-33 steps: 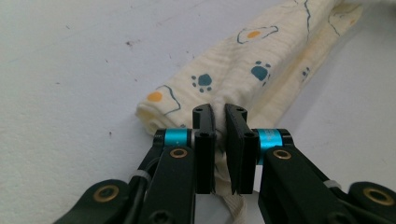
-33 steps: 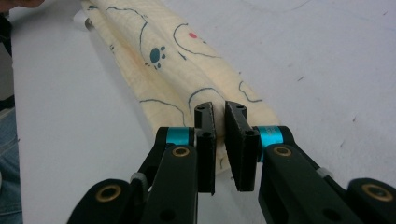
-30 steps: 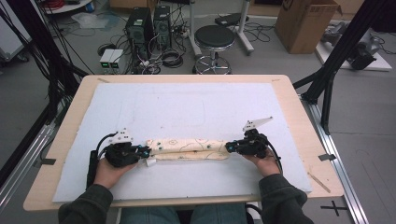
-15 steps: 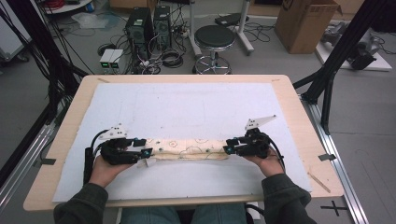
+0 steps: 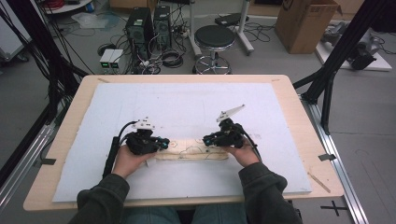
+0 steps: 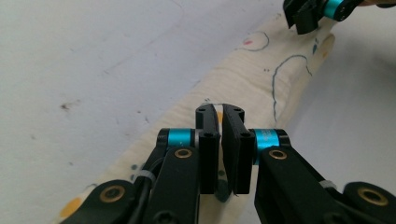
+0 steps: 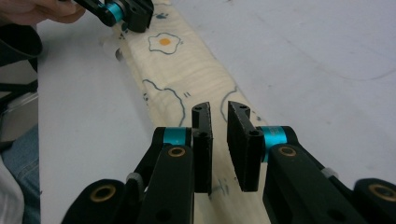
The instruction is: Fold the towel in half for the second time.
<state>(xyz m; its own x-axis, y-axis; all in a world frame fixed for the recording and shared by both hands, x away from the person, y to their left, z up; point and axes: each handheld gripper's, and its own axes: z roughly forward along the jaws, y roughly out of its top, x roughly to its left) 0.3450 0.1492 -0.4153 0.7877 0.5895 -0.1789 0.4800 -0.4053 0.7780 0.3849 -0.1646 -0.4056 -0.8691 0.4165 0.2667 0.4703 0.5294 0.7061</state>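
Evidently the work in hand is folding or rolling a cream printed cloth (image 5: 191,150), which lies as a long narrow band on the white mat (image 5: 196,107) near the person's edge of the table. The left gripper (image 6: 219,109) has just been closing and its jaws now pinch a fold of fabric at one end; the right gripper (image 7: 218,108) has also been closing, its jaws nearly together over the other end, though whether the pads truly bite the cloth cannot be told. Doing this well probably means lifting both ends evenly and keeping the band taut. Fabric beneath the jaws is hidden, and the fried-egg print (image 7: 164,42) blurs farther off.
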